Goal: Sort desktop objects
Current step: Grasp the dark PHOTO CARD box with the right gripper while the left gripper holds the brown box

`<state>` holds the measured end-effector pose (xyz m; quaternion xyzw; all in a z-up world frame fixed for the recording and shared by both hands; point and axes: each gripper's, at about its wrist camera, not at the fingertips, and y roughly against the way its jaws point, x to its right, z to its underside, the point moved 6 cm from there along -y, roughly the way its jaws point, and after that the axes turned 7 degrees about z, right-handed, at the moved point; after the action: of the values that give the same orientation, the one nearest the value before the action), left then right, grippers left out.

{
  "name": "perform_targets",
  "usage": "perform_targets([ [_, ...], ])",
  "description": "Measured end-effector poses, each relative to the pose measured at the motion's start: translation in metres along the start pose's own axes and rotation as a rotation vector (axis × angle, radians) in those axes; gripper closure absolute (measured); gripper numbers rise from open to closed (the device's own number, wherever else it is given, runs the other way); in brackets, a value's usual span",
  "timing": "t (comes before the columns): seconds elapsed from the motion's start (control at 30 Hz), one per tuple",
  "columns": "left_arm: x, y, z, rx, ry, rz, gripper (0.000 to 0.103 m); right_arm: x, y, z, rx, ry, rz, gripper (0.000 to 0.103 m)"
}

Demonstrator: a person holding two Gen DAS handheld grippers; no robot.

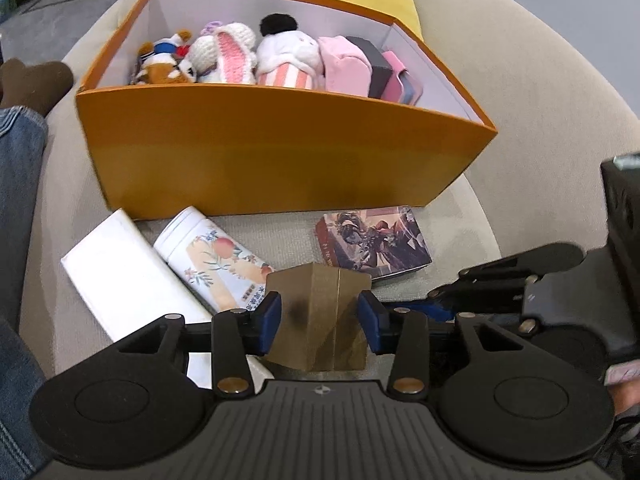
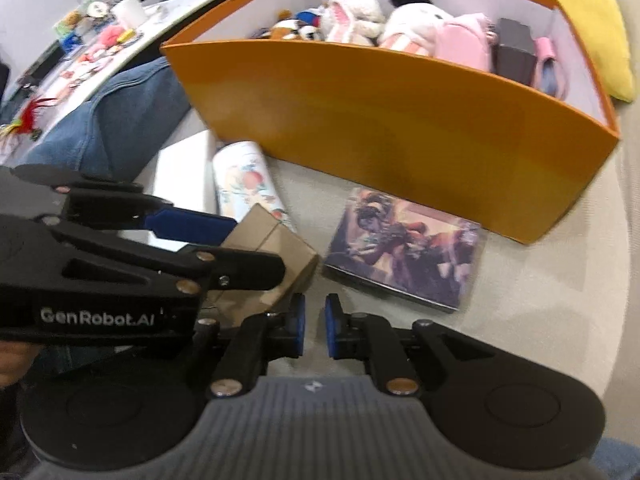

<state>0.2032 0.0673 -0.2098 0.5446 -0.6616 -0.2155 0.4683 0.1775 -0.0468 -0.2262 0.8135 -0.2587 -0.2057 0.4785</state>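
Observation:
A small gold-brown carton point(image 1: 320, 320) stands on the beige cushion in front of the orange storage box point(image 1: 280, 152). My left gripper point(image 1: 321, 318) has a blue pad pressed on each side of the carton. In the right wrist view the same carton point(image 2: 292, 252) shows between the left gripper's fingers point(image 2: 256, 246). My right gripper point(image 2: 315, 332) hovers low just right of it, its pads a narrow gap apart with nothing between them. An illustrated flat box point(image 2: 404, 248) lies ahead of the right gripper. A floral tin point(image 1: 212, 260) and a white flat box point(image 1: 128, 276) lie to the left.
The orange storage box point(image 2: 400, 128) holds plush toys point(image 1: 224, 56), a pink pouch point(image 1: 346, 66) and a dark case point(image 1: 378, 68). A yellow cushion point(image 2: 580, 8) leans behind it. A person's denim leg point(image 2: 108, 120) lies at the left. A cluttered table point(image 2: 100, 40) stands beyond.

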Motion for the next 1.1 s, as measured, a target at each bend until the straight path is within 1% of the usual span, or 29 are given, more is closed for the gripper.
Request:
perform_targets([
  [0.07,-0.002,0.003,-0.001,-0.003,0.005,0.0,0.05,-0.008,0.0,0.0,0.017,0.02,-0.02,0.093],
  [0.13,0.0,0.003,-0.001,-0.016,-0.022,-0.016,0.041,-0.015,-0.003,0.001,0.032,0.036,-0.03,0.093],
  [0.23,0.004,0.001,0.0,-0.055,-0.055,-0.045,0.036,-0.021,-0.004,0.002,0.043,0.06,-0.038,0.093],
  [0.3,0.007,-0.003,-0.001,-0.079,-0.077,-0.083,0.036,-0.025,-0.004,0.003,0.053,0.081,-0.033,0.093],
  [0.37,0.006,-0.009,-0.002,-0.133,-0.089,-0.11,0.036,-0.028,-0.005,0.003,0.047,0.095,-0.039,0.093],
  [0.4,0.005,-0.012,-0.002,-0.158,-0.101,-0.134,0.036,-0.029,-0.005,0.004,0.049,0.103,-0.045,0.093],
  [0.43,0.003,-0.016,-0.001,-0.172,-0.126,-0.18,0.036,-0.032,-0.005,0.004,0.055,0.115,-0.052,0.093],
  [0.47,0.002,-0.019,0.001,-0.182,-0.144,-0.207,0.037,-0.033,-0.005,0.004,0.057,0.12,-0.058,0.094],
  [0.5,0.001,-0.021,0.003,-0.194,-0.153,-0.217,0.044,-0.035,-0.006,0.004,0.055,0.126,-0.063,0.094],
  [0.6,0.0,-0.019,0.006,-0.188,-0.161,-0.212,0.046,-0.036,-0.007,0.005,0.045,0.145,-0.056,0.093],
  [0.67,-0.002,-0.015,0.006,-0.175,-0.155,-0.203,0.048,-0.034,-0.005,0.005,0.035,0.15,-0.059,0.09],
  [0.73,-0.004,-0.01,0.006,-0.165,-0.15,-0.194,0.048,-0.03,0.0,0.005,0.034,0.172,-0.049,0.09],
  [0.77,-0.002,-0.01,0.003,-0.161,-0.149,-0.189,0.048,-0.028,0.003,0.003,0.038,0.204,-0.028,0.09],
  [0.8,-0.002,-0.008,0.002,-0.155,-0.145,-0.181,0.048,-0.026,0.006,0.001,0.042,0.233,0.001,0.087],
  [0.83,-0.002,-0.006,-0.001,-0.146,-0.14,-0.172,0.048,-0.023,0.008,-0.002,0.048,0.258,0.035,0.079],
  [0.87,-0.002,-0.003,-0.004,-0.136,-0.132,-0.164,0.048,-0.019,0.01,-0.006,0.058,0.287,0.076,0.068],
  [0.93,-0.001,0.002,-0.01,-0.118,-0.121,-0.143,0.048,-0.012,0.011,-0.013,0.068,0.341,0.153,0.059],
  [1.0,-0.001,0.002,-0.014,-0.11,-0.112,-0.129,0.048,-0.005,0.007,-0.019,0.06,0.423,0.256,0.055],
  [1.07,-0.002,0.002,-0.018,-0.104,-0.11,-0.128,0.048,0.0,0.0,-0.021,0.038,0.517,0.325,0.051],
  [1.1,-0.003,0.001,-0.019,-0.103,-0.108,-0.129,0.048,0.002,-0.003,-0.021,0.021,0.555,0.343,0.049],
])
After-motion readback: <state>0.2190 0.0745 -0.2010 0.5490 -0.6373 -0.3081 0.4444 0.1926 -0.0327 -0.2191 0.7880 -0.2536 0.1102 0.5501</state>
